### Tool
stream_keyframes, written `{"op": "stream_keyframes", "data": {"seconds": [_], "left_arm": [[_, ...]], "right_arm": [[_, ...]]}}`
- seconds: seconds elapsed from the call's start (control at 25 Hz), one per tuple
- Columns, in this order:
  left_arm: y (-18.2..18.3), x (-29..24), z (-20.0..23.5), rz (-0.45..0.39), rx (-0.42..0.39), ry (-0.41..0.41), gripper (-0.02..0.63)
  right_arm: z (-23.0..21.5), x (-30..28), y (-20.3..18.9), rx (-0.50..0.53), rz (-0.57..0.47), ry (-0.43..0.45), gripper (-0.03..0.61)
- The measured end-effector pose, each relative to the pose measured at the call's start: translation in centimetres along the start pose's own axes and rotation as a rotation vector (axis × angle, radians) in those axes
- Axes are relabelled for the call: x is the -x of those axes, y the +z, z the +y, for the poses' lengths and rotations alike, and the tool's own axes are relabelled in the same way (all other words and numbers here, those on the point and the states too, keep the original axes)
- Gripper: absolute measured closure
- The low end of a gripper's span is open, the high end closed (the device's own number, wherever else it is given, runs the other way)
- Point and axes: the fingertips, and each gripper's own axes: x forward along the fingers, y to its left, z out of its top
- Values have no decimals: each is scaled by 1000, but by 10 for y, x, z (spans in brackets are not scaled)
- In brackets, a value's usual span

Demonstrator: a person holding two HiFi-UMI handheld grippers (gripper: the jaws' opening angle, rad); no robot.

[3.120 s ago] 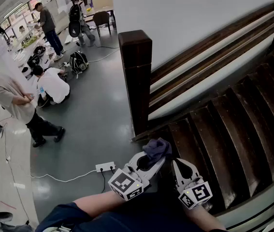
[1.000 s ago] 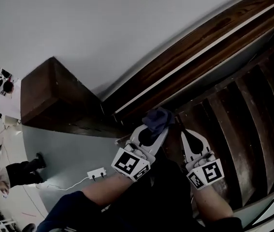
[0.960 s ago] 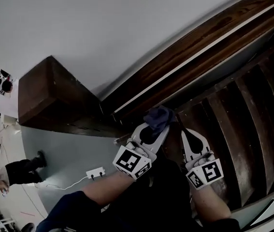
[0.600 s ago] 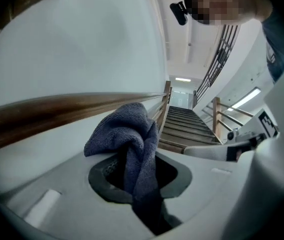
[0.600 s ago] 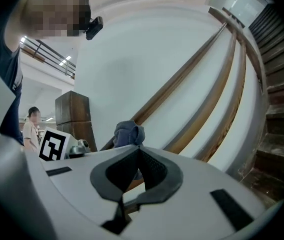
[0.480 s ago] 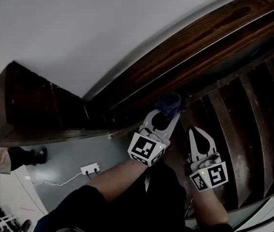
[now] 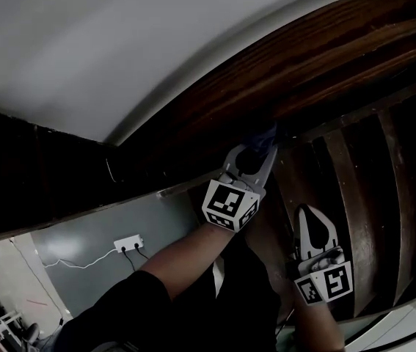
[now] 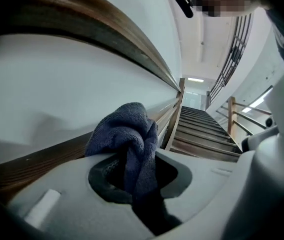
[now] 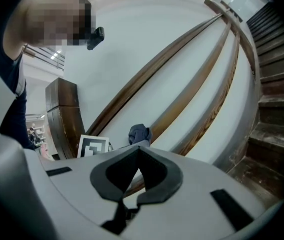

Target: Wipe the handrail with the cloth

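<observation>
Your cloth (image 8: 126,134), a bunched dark blue wad, is pinched between the jaws of your left gripper (image 8: 131,159), with its top poking out past the tips. In the head view only a scrap of it shows, in shadow at the lower edge of the wooden handrail (image 7: 303,57). You can't tell there whether it touches the wood. Your right gripper (image 9: 137,154) sits lower, over the stairs (image 7: 384,196), jaws pressed together on nothing.

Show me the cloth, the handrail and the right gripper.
cloth (image 8: 126,129), left gripper view, bunched top.
handrail (image 7: 325,50), head view, broad wooden face.
right gripper (image 9: 137,148), right gripper view, where jaws meet.
</observation>
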Motion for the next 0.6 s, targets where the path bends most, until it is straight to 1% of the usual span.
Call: {"op": "stream_keyframes", "data": {"seconds": [0.24,0.6], "left_arm": [[-10,-3,25,-13,56,58,537],[-25,34,54,20,51,109,537]], "right_arm": [[-1,-4,-13,-7,28,14,569],[29,-23,-18,0,31,93,569]]}}
